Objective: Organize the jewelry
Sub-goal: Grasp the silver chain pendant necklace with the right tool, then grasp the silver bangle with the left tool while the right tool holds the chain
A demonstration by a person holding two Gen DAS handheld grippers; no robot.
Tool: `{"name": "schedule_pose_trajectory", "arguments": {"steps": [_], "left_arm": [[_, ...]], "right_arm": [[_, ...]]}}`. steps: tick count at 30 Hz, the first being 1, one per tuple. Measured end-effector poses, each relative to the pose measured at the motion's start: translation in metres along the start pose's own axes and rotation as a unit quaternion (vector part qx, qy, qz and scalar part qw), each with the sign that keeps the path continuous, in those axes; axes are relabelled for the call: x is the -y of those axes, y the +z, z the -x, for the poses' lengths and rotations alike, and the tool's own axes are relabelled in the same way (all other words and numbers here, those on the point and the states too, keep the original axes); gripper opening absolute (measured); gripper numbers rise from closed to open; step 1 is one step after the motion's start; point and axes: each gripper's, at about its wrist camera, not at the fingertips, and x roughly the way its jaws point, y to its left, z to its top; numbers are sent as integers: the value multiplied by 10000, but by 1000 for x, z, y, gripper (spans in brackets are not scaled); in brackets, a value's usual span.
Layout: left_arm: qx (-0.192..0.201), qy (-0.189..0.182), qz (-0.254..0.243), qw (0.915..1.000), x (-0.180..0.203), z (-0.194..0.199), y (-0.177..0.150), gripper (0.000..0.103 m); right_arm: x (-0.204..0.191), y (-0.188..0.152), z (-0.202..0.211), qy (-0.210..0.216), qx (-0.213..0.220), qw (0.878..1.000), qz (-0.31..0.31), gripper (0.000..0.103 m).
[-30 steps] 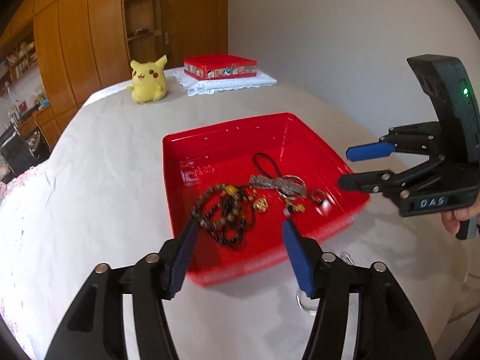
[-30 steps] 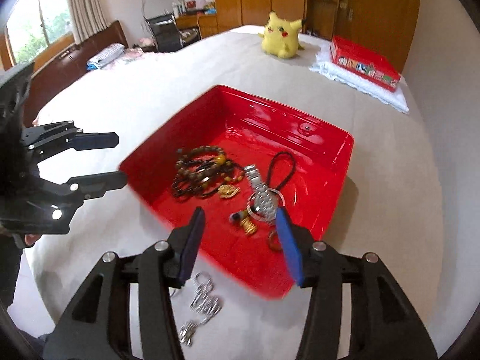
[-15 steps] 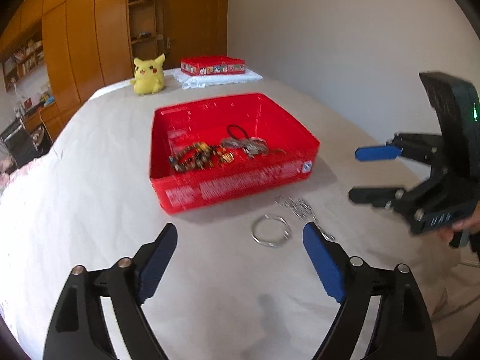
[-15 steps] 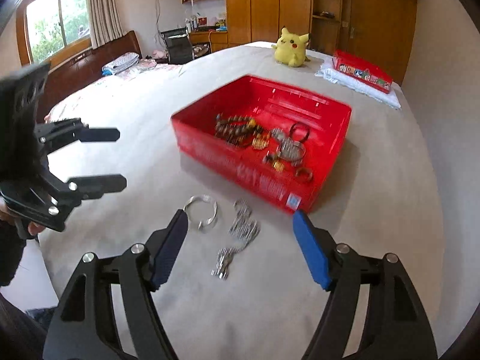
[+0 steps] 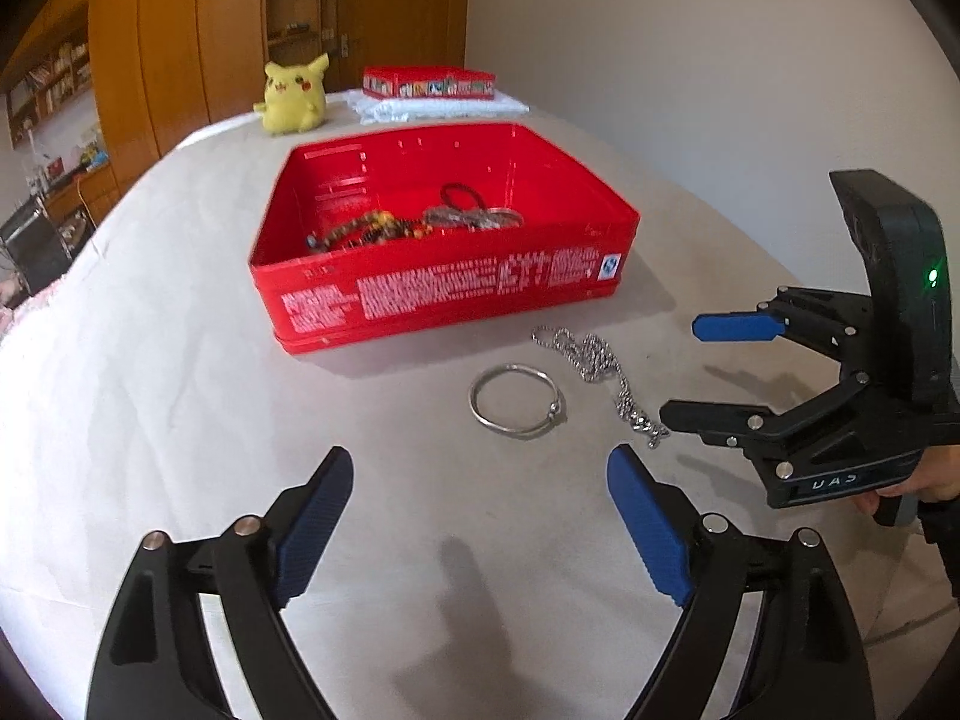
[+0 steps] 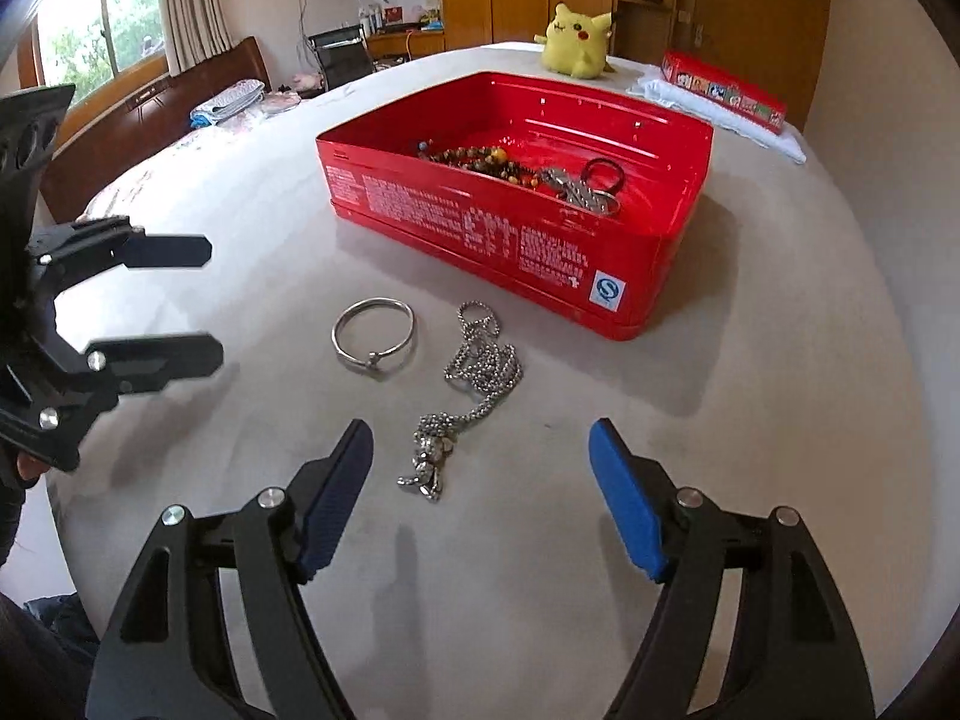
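Observation:
A red tin box [image 5: 438, 294] [image 6: 510, 240] stands on the beige table and holds beaded bracelets [image 5: 360, 231] [image 6: 480, 159], a watch and rings. In front of it lie a silver bangle [image 5: 516, 399] [image 6: 373, 333] and a silver chain necklace [image 5: 600, 366] [image 6: 474, 372] with a pendant. My left gripper [image 5: 480, 498] [image 6: 174, 306] is open and empty, short of the bangle. My right gripper [image 6: 480, 468] [image 5: 708, 372] is open and empty, just short of the necklace's pendant.
A yellow plush toy [image 5: 294, 96] [image 6: 576, 39] sits at the table's far end. Beside it a small red box [image 5: 429, 83] [image 6: 723, 90] rests on a white cloth. Chairs and wooden cabinets stand beyond the table edge.
Both grippers have pulled back from over the red box toward me and lowered. They have opened wider. The bangle and necklace on the table are now in view.

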Motion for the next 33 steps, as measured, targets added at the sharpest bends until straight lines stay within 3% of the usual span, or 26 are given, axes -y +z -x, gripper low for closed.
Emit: {"name": "schedule_pose_trajectory", "arguments": {"steps": [19, 23, 27, 29, 33], "left_arm": [[-199, -4, 110, 9997, -11, -10, -9, 87], [-218, -41, 159, 9996, -13, -11, -10, 87], [-234, -62, 159, 9996, -14, -13, -9, 87], [-239, -81, 148, 9996, -13, -13, -9, 87], [-225, -155, 144, 9995, -11, -15, -6, 87]], "right_arm": [[-8, 7, -41, 12, -344, 9987, 369, 71], [-3, 19, -50, 40, -303, 9988, 371, 49], [0, 24, -56, 116, -292, 9989, 350, 36], [-1, 23, -55, 205, -324, 9987, 333, 14], [-1, 20, -50, 258, -406, 9984, 306, 13]]}}
